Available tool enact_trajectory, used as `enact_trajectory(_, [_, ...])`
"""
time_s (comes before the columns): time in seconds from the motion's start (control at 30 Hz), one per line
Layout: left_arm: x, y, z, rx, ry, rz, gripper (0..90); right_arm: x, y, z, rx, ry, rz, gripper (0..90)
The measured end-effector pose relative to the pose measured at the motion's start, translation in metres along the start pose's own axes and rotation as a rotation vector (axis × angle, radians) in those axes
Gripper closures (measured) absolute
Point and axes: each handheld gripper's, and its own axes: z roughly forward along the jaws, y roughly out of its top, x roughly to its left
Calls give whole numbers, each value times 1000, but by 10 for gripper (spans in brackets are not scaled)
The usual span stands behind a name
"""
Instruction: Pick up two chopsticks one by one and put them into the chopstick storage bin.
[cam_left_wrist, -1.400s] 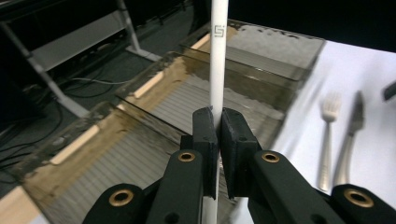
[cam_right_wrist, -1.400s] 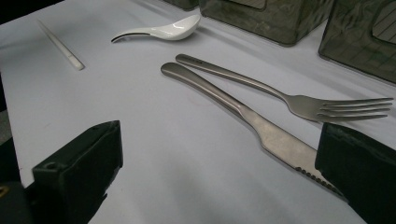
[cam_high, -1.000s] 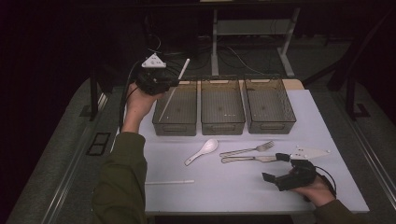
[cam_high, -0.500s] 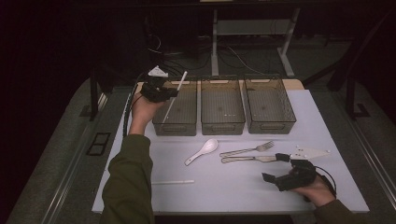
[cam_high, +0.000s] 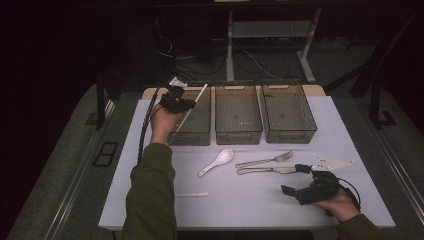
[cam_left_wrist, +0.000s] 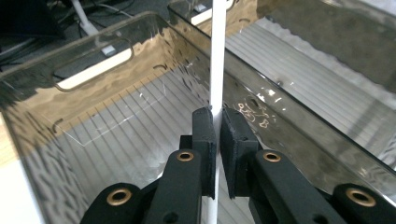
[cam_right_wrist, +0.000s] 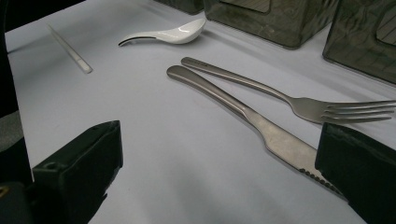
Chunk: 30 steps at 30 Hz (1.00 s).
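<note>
left fingers (cam_left_wrist: 215, 140): clamped on white stick (cam_left_wrist: 217, 56), stick upright over leftmost bin (cam_high: 197, 131) at worktop (cam_high: 250, 200) far-left edge | right fingers (cam_right_wrist: 210, 186): apart, resting near worktop's near-right corner, knife (cam_right_wrist: 233, 107) and fork (cam_right_wrist: 280, 95) just ahead | second stick (cam_high: 191, 195): near-left edge

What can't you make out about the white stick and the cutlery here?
- White chopstick: both ends are cut off by the left gripper view's edges, and the left gripper covers part of it.
- Knife: the right gripper view's black jaw covers its tip.
- Bin contents: too dim in the high view.
</note>
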Motion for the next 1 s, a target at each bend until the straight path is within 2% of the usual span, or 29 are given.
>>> enact_trajectory(0.13, [-2, 0, 11, 31, 14, -4, 830, 0, 0, -1, -4, -2, 2, 8])
enact_trajectory(0.17, [-1, -1, 13, 46, 20, 2, 868, 0, 0, -1, -5, -1, 2, 8])
enact_trajectory(0.23, [-2, -2, 17, 58, 27, -8, 862, 0, 0, -1, -5, 1, 3, 8])
enact_trajectory(0.27, [-2, -2, 17, 67, 31, 0, 861, 0, 0, -1, -5, 2, 2, 9])
enact_trajectory(0.4, [-3, 0, 17, 52, 32, -12, 863, 0, 0, -1, -5, 2, 3, 9])
enact_trajectory(0.53, [-3, 0, 12, 47, 14, -12, 856, 0, 0, -1, -5, 2, 2, 9])
enact_trajectory(0.57, [-3, 1, 10, 51, 11, -16, 842, 0, 0, -1, -4, 2, 1, 8])
enact_trajectory(0.7, [-9, 3, 2, 50, -9, 16, 764, 0, 0, 0, -3, 3, -2, 9])
enact_trajectory(0.77, [-13, 4, -4, 56, -37, 34, 709, 0, 0, 0, -2, 2, -1, 8])
enact_trajectory(0.93, [-24, 2, -23, 34, -101, 91, 570, 1, 0, 0, 1, 0, -4, 9])
enact_trajectory(1.0, [-30, 0, -32, 13, -113, 86, 524, 1, 0, 1, 2, -1, -3, 8])
